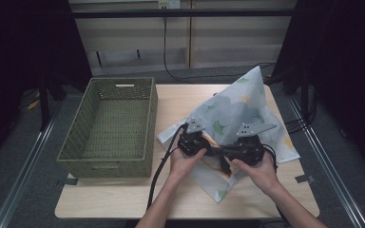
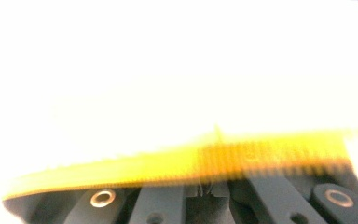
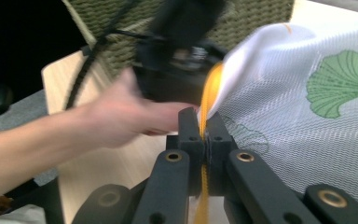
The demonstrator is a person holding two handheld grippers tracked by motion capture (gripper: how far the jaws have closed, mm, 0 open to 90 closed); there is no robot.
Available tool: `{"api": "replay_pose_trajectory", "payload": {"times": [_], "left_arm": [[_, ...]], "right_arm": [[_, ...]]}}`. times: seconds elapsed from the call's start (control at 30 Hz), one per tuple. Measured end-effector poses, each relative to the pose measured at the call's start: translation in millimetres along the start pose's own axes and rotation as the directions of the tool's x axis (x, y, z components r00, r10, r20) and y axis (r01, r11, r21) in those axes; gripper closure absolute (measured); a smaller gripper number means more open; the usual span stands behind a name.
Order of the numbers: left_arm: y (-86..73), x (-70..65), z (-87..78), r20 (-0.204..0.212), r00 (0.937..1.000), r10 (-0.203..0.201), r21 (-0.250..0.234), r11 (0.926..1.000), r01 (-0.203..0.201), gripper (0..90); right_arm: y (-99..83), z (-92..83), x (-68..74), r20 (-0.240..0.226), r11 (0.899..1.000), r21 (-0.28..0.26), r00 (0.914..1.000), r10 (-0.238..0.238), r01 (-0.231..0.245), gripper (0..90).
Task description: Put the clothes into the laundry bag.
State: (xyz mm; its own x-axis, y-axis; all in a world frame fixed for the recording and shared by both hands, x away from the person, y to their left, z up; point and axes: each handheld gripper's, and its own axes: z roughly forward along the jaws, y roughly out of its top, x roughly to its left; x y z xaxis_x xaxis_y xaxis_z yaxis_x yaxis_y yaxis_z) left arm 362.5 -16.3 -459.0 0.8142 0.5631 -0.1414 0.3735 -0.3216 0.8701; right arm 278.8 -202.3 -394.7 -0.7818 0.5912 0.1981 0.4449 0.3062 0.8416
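Note:
A white mesh bag (image 1: 240,107) printed with green leaves lies on the table's right half, its top pulled up into a peak. An orange edge (image 3: 210,88) runs along the near side of the mesh bag (image 3: 307,121). My right gripper (image 3: 204,122) is shut on this orange edge, which passes between its pads. My left gripper (image 2: 205,186) is shut on the orange edge (image 2: 168,165) too, with white mesh (image 2: 168,70) right in front of it. In the high view my left gripper (image 1: 205,148) and right gripper (image 1: 228,153) sit close together at the bag's near edge.
An empty green woven basket (image 1: 152,128) stands on the left half of the wooden table (image 1: 123,199), close to the bag. In the right gripper view the basket (image 3: 242,28) rises just behind the left hand (image 3: 116,116). Cables trail off the near table edge.

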Motion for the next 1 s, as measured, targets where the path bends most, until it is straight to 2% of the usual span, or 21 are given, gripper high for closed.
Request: {"api": "replay_pose_trajectory", "payload": {"times": [0.07,0.17,0.23,0.27,0.3,0.33,0.37,0.43,0.47,0.53,0.6,0.63,0.67,0.7,0.83,0.9,0.97,1.0], "left_arm": [[-3.1,3.2,9.1,-0.027,0.9995,-0.018,-0.012,0.9998,0.017,86.0],[-15.6,9.3,24.2,-0.080,0.9967,-0.012,0.051,0.9986,0.016,84.8],[-23.3,13.1,28.4,-0.081,0.9967,-0.004,0.077,0.9969,0.011,82.1],[-27.6,15.8,30.2,-0.082,0.9966,-0.013,0.097,0.9951,0.021,79.0],[-31.6,19.7,31.1,-0.072,0.9967,-0.038,0.135,0.9898,0.047,74.6],[-33.6,21.1,30.4,-0.080,0.9960,-0.041,0.142,0.9885,0.052,70.6],[-35.4,21.9,27.6,-0.082,0.9960,-0.036,0.138,0.9893,0.047,68.6],[-36.8,22.1,21.0,-0.069,0.9963,-0.051,0.122,0.9908,0.060,59.7],[-36.2,20.5,15.8,-0.083,0.9958,-0.038,0.134,0.9898,0.049,54.6],[-34.9,14.4,2.4,-0.086,0.9961,-0.019,0.134,0.9905,0.030,47.4],[-35.4,8.0,-9.8,-0.074,0.9972,-0.014,0.103,0.9945,0.022,40.5],[-36.3,3.2,-18.6,-0.080,0.9968,0.006,0.086,0.9963,0.001,38.3],[-36.8,0.8,-24.7,-0.092,0.9955,0.021,0.092,0.9957,-0.013,34.7],[-38.9,-2.4,-31.5,-0.086,0.9960,0.023,0.084,0.9963,-0.015,32.8],[-46.5,-15.3,-54.8,-0.094,0.9945,0.047,0.082,0.9958,-0.039,30.1],[-49.8,-18.7,-59.9,-0.119,0.9908,0.065,0.115,0.9920,-0.052,29.3],[-53.7,-16.7,-61.3,-0.121,0.9914,0.051,0.152,0.9878,-0.032,33.7],[-57.4,-15.6,-61.3,-0.127,0.9900,0.062,0.169,0.9848,-0.040,34.0]], "right_arm": [[-1.5,-1.6,-0.2,-0.018,1.000,-0.003,0.9997,0.017,-0.017,88.9],[-8.6,-0.1,-6.3,-0.020,0.999,0.012,0.9989,0.043,-0.043,88.9],[-15.1,4.6,-12.2,-0.012,0.998,0.035,0.9984,0.055,-0.054,88.9],[-18.2,7.4,-14.4,-0.006,0.997,0.050,0.9981,0.062,-0.062,88.9],[-21.0,10.3,-16.8,0.003,0.996,0.065,0.9982,0.060,-0.060,88.8],[-23.9,13.4,-19.4,0.016,0.995,0.080,0.9979,0.062,-0.063,88.9],[-25.5,14.9,-21.6,0.018,0.994,0.086,0.9976,0.066,-0.068,88.9],[-28.6,18.1,-25.4,0.030,0.992,0.097,0.9969,0.073,-0.075,88.8],[-29.0,18.5,-25.9,0.031,0.992,0.098,0.9966,0.077,-0.080,88.8],[-28.7,18.5,-27.0,0.037,0.992,0.094,0.9965,0.075,-0.079,88.7],[-27.5,17.2,-27.3,0.041,0.993,0.088,0.9960,0.079,-0.083,88.7],[-27.2,16.6,-27.8,0.042,0.993,0.087,0.9962,0.076,-0.079,88.7],[-26.9,15.7,-27.8,0.043,0.993,0.084,0.9961,0.077,-0.081,88.7],[-26.9,15.3,-27.8,0.044,0.993,0.083,0.9961,0.076,-0.079,88.7],[-26.8,14.9,-28.5,0.047,0.993,0.084,0.9959,0.077,-0.081,88.6],[-26.7,15.4,-29.1,0.050,0.993,0.083,0.9958,0.077,-0.081,88.6],[-26.3,15.7,-29.1,0.051,0.993,0.083,0.9959,0.074,-0.078,88.6],[-26.2,16.2,-29.2,0.051,0.994,0.084,0.9962,0.071,-0.075,88.6]]}}
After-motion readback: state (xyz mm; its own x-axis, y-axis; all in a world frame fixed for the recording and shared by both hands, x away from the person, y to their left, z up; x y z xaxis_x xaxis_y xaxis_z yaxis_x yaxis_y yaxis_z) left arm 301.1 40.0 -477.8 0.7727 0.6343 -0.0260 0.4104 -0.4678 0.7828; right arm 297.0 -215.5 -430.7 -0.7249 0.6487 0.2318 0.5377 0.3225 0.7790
